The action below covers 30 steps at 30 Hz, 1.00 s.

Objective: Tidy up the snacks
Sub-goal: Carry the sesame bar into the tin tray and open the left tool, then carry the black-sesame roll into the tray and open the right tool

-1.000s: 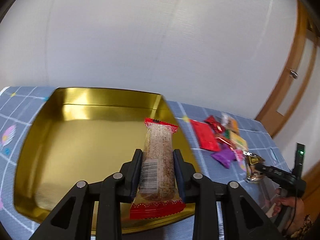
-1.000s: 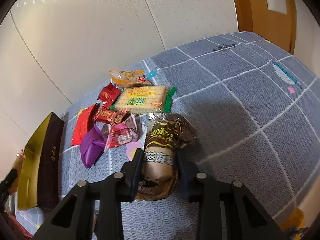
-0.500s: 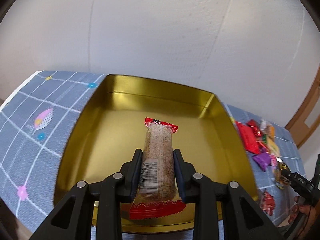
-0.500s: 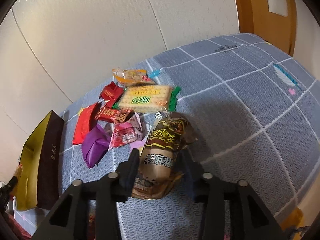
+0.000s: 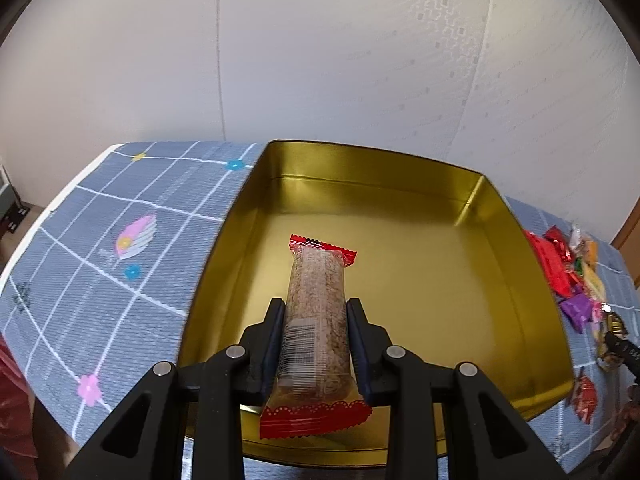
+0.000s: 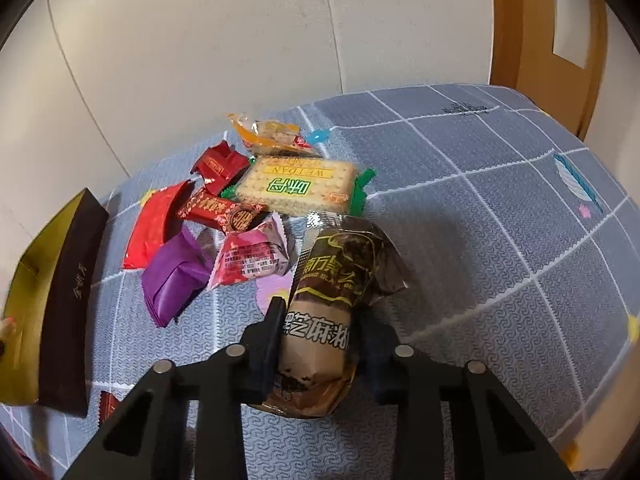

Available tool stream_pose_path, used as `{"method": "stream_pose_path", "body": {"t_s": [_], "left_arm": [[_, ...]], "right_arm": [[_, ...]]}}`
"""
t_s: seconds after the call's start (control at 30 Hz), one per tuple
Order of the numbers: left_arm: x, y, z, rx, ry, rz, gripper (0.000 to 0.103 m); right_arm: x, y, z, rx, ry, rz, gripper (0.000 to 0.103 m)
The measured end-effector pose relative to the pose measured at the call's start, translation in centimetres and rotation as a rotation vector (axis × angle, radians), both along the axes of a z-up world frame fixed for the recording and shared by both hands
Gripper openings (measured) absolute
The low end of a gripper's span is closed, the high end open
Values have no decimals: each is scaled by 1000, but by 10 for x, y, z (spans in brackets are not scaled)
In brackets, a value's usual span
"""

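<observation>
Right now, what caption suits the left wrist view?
Left gripper holding a red-ended grain bar over an empty gold tin.

A room in a home is shown. The bench is covered with a grey-blue checked cloth printed with feathers and small flowers. White textured wallpaper is seen behind it, and a wooden door stands in the corner. Wrapped snacks and a gold tin are laid out on the cloth.
</observation>
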<state>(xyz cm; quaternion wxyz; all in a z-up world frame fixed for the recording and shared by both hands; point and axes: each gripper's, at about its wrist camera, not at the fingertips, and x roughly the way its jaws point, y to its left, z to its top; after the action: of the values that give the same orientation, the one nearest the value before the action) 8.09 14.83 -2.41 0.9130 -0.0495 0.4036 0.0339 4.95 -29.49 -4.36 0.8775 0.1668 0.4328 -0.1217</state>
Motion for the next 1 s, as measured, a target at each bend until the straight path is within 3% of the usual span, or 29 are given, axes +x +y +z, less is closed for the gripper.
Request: {"method": "stream_pose_path", "body": {"t_s": [0.23,0.43,0.67,0.9,1.0], "left_arm": [[2,11,-5,-2,31,35,32],[2,14,-6,20,42,71,36],[-10,14,0,28,14,78,36],[-21,4,4,-105,-1,1,37],[-28,-10,5,-108,-15,-61,37]], "right_arm": [[-10,-13,7,63,-49,-64,31],[-18,-14,27,111,-151,-66,31],[-12,14,39,130,-201,28,31],[-4,46,44,158,-231,153,31],[-3,65,48,163,-250,219,31]]}}
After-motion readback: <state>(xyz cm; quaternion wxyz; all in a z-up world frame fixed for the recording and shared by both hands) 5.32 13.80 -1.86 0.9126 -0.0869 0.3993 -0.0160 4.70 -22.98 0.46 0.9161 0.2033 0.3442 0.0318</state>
